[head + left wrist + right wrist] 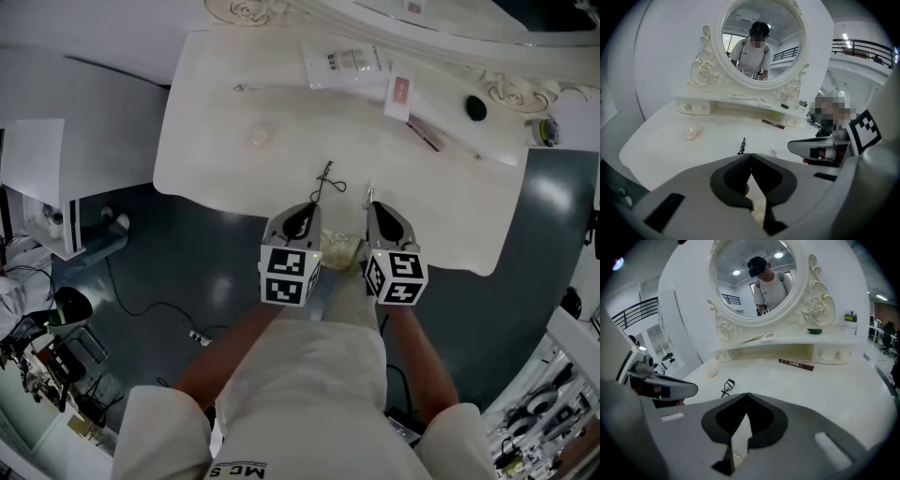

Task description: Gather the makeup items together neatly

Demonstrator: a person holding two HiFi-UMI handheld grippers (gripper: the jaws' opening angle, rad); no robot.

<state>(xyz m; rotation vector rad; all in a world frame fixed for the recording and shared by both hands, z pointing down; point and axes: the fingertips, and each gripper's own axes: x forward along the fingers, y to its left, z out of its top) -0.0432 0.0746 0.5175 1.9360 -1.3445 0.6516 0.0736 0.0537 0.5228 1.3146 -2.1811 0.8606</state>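
A black eyelash curler (pixel 326 180) (pixel 741 146) (pixel 726 386) lies on the white vanity table (pixel 216 159), just beyond both grippers. A small thin clear stick (pixel 368 193) (pixel 774 153) lies at the tip of my right gripper (pixel 371 204) (pixel 746 393). That gripper is shut, and I see nothing between its jaws. My left gripper (pixel 313 203) (pixel 751 154) is also shut and empty, close behind the curler. A pale pink puff (pixel 262 135) (pixel 692 133) sits further back on the left. A long brown box (pixel 424 134) (pixel 796 363) lies at the back right.
A white packet (pixel 342 64) and a small white box with red print (pixel 399 97) rest on the shelf under the round mirror (pixel 759 42). A dark green item (pixel 476 108) (pixel 814 331) sits on the shelf's right end. Both grippers hang over the table's near edge.
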